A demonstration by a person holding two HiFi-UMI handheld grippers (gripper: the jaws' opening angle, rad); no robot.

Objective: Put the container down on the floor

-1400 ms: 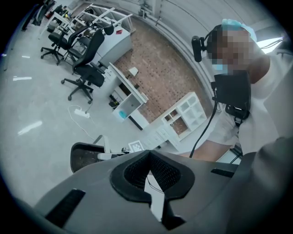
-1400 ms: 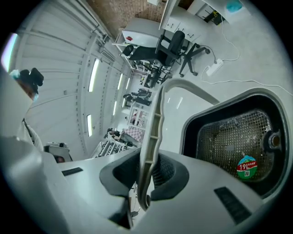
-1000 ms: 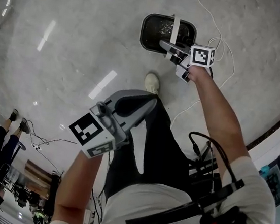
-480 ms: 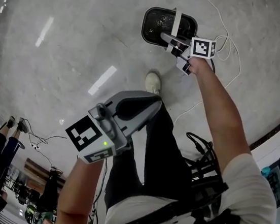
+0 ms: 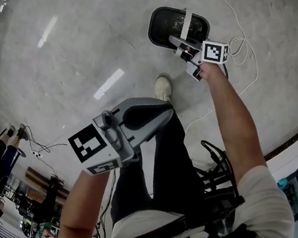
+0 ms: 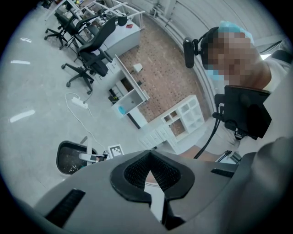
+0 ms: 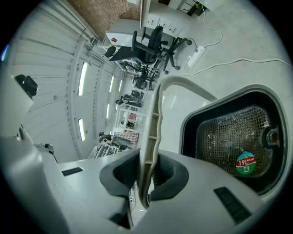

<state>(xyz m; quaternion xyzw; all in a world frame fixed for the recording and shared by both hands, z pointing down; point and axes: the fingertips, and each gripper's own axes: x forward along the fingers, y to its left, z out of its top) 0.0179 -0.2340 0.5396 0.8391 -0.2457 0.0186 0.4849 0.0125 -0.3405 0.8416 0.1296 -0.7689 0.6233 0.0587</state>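
Right gripper view: your right gripper [image 7: 147, 170] is clamped on the pale handle [image 7: 153, 114] of the black container [image 7: 233, 137], which is at or just above the floor [image 5: 81, 52], ahead of your shoe [image 5: 163, 87]. Keep it level, feel the base settle flat, and only then let go. Your left gripper [image 6: 149, 157] is closed on nothing.

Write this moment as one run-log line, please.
right tongs: shut on handle | container: near floor, contact unclear | left tongs: shut, empty
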